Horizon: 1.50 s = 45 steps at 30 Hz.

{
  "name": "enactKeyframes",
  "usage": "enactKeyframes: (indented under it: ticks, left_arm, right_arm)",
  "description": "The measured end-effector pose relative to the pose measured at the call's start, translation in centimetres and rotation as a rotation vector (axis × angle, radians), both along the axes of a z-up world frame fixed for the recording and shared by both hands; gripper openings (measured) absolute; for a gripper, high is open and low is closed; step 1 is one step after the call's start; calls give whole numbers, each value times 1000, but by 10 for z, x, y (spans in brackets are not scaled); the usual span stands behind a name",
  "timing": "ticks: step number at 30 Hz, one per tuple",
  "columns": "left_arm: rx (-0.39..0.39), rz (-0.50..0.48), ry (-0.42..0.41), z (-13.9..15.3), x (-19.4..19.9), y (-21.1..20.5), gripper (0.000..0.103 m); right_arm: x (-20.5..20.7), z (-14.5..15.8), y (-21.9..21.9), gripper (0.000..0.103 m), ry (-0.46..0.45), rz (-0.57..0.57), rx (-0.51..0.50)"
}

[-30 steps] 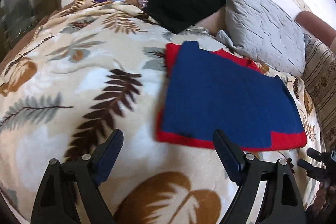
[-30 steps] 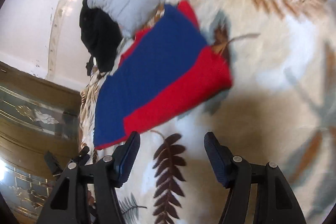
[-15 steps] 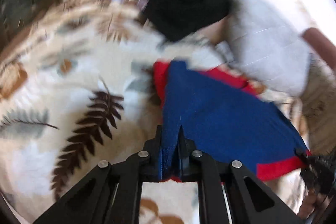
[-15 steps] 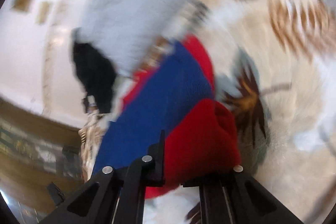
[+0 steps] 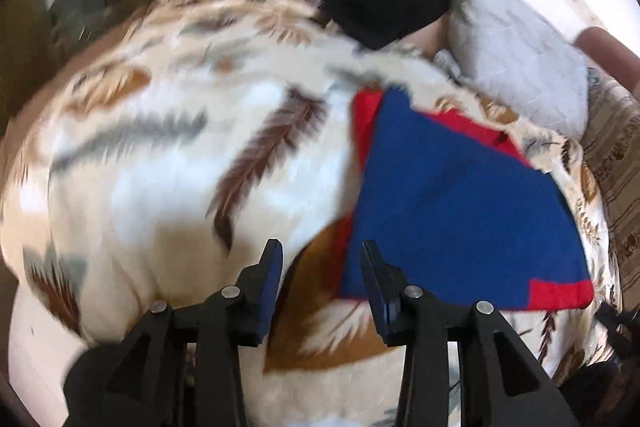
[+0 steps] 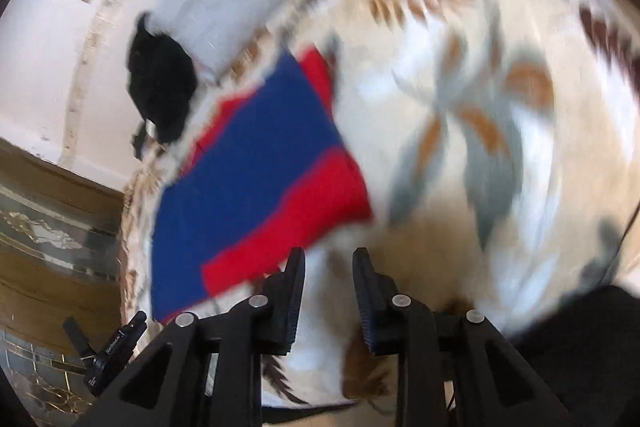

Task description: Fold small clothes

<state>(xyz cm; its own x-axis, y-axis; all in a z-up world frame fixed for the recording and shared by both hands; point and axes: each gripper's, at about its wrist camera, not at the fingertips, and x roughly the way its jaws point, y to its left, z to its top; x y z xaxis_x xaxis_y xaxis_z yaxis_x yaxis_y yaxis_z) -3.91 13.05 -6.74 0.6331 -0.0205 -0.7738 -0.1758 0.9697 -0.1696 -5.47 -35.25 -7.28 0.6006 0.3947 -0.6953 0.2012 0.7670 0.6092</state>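
Lying flat at the right of the left wrist view, the blue and red knitted garment [image 5: 452, 203] is resting on the leaf-patterned fleece blanket [image 5: 168, 163]. The left gripper [image 5: 320, 279] and right gripper [image 6: 328, 291] are opening, both empty. Re-gripping could snag the soft blanket too.

Both the left gripper [image 5: 322, 267] and the right gripper [image 6: 328, 273] are black plastic: angular triangular linkages, round silver screw heads at the pivots, dark blue ribbed pads lining the jaws.
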Motion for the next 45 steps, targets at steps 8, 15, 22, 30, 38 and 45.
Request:
enactKeyframes:
  ticks: [8, 15, 22, 30, 38, 45]
  left_arm:
    - [-4, -154, -65, 21, 78, -60, 67]
    - [79, -83, 103, -41, 151, -50, 67]
    - [-13, 8, 38, -34, 107, -5, 69]
    - [24, -18, 103, -56, 86, -18, 80]
    - [5, -32, 92, -29, 26, -26, 88]
    - [24, -67, 168, -24, 35, -58, 83]
  right_arm:
    - [119, 20, 52, 99, -51, 207, 225]
    - [206, -48, 11, 73, 40, 30, 211]
    - [146, -8, -4, 82, -59, 43, 156]
    - [109, -43, 12, 72, 21, -12, 182]
    - [43, -31, 27, 102, 61, 80, 80]
    - [55, -31, 22, 102, 147, 3, 125]
